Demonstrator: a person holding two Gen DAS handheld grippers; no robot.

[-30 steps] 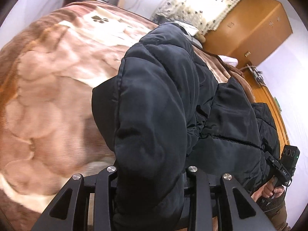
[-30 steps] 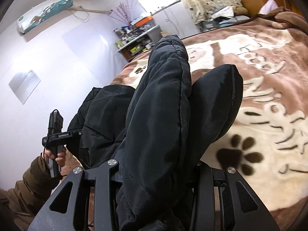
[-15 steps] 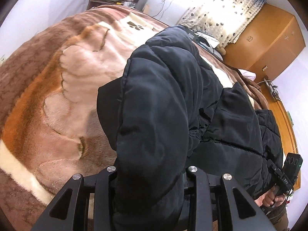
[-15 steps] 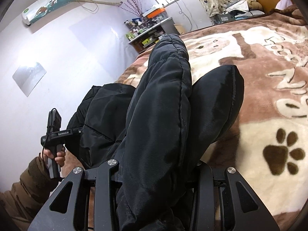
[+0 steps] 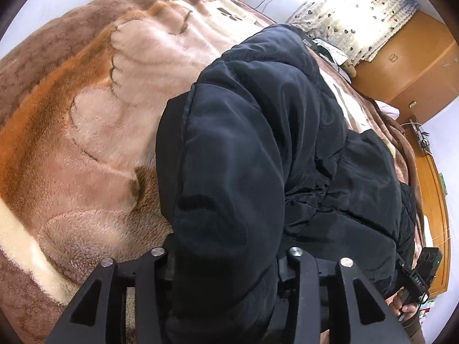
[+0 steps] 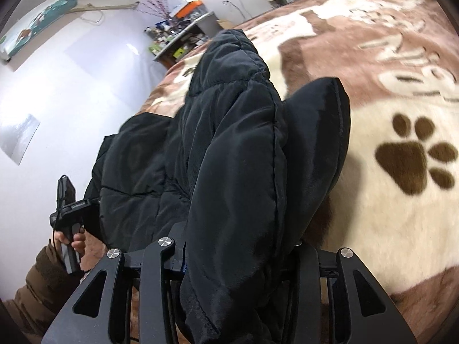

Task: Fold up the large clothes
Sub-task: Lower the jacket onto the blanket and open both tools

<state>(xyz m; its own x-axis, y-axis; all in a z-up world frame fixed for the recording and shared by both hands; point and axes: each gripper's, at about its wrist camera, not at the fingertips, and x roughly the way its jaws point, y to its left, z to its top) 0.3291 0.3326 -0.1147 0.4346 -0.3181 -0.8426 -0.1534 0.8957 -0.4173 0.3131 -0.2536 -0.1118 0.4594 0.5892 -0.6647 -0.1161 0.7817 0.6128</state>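
A black puffer jacket [image 5: 243, 157] lies bunched on a brown and cream plush blanket [image 5: 86, 143] with paw prints. A thick fold of it fills my left gripper [image 5: 226, 258], whose jaws are opening while the padding still bulges against both fingers. The fingertips are hidden under the fabric. In the right wrist view the same jacket [image 6: 238, 143] runs up between the fingers of my right gripper [image 6: 235, 246], whose jaws are also opening around a fat fold. Each view shows the other gripper held in a hand at the jacket's far side [image 5: 421, 275] [image 6: 68, 209].
The blanket [image 6: 387, 114] covers a wide bed on all sides of the jacket. A wooden wardrobe [image 5: 401, 66] and a curtained window [image 5: 352, 8] stand beyond it. A cluttered shelf [image 6: 183, 37] and a wall air conditioner [image 6: 37, 23] are on the far wall.
Both grippers have sunk towards the blanket with the jacket still between their fingers; the bed fills more of each view. The jaws stand slightly wider than before.
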